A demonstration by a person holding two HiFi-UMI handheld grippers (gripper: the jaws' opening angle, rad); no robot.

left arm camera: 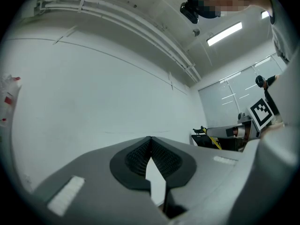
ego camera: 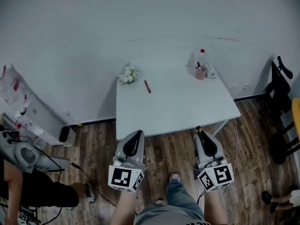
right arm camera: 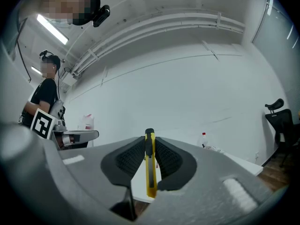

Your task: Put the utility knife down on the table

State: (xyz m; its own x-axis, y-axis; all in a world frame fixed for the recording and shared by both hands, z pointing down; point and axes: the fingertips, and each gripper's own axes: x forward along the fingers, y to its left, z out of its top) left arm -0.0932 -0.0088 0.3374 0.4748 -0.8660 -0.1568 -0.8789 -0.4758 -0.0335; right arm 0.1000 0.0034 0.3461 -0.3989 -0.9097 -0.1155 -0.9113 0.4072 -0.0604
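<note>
Right claw [right arm camera: 149, 143] clamping utility knife [right arm camera: 150, 175], filled cup [ego camera: 200, 73]

White table [ego camera: 178, 108] with a white flower bunch [ego camera: 128, 74], red pen [ego camera: 147, 86], pink cup [ego camera: 200, 73], red-capped bottle [ego camera: 201, 56].

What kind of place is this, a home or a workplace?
Probably a workplace, perhaps an office or lab: a white table against a plain wall, a black office chair, a ceiling strip light.

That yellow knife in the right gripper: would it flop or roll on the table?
Probably stiff: the utility knife stands straight in the right gripper, jaws shut on it. Its slim, flat-sided body would likely lie still on the table rather than roll.
</note>
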